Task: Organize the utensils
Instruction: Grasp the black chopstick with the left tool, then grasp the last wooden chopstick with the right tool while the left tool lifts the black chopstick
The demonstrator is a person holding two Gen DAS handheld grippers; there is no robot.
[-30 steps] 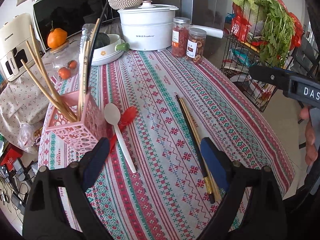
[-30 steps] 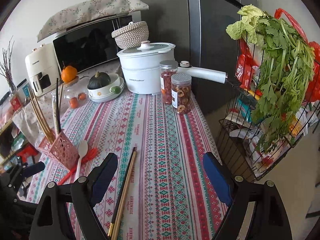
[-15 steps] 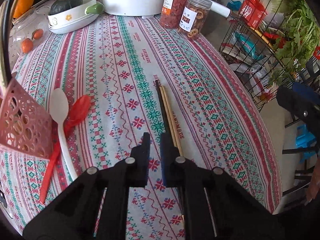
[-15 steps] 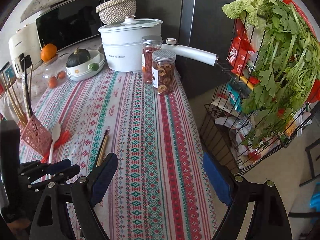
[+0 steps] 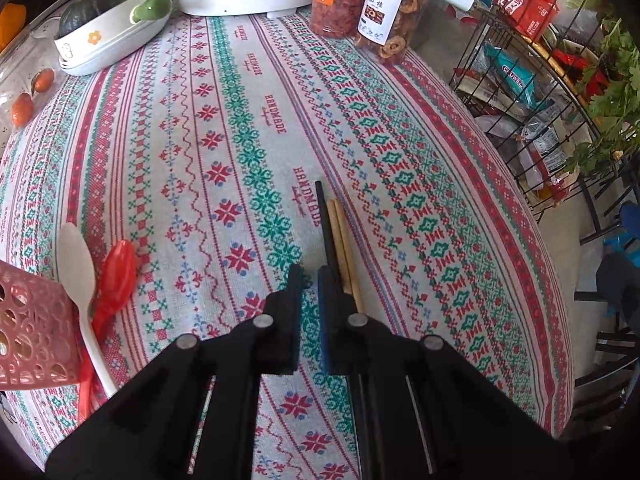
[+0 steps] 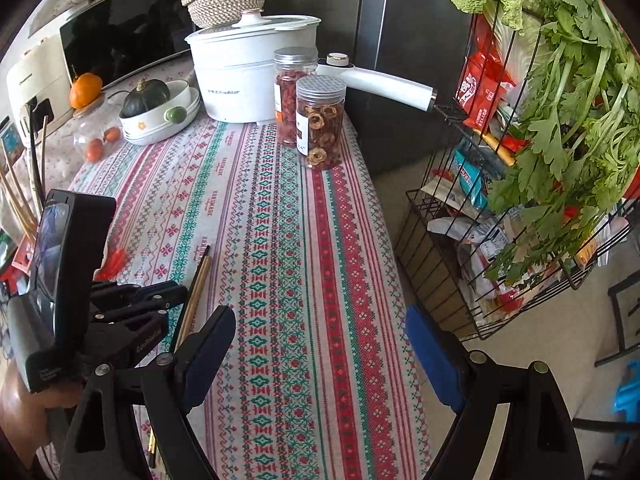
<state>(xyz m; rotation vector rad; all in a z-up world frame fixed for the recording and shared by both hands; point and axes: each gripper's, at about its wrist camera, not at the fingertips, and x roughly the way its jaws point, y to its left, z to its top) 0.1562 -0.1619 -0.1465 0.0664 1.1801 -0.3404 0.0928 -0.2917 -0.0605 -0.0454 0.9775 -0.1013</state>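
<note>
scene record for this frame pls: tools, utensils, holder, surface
left tool: nearly shut, low over the cloth, left of the chopsticks; no clear grip
right tool: open, empty
loose chopsticks: one black, two wooden, flat and side by side
spoons: white plastic spoon beside red plastic spoon, both on the cloth
holder: pink perforated basket, left edge
surface: patterned red-green tablecloth

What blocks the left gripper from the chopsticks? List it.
Nothing visible. The left gripper sits low over the tablecloth, nearly closed, with the chopsticks lying directly beside and under its right finger. The white spoon and red spoon lie off to the left.
</note>
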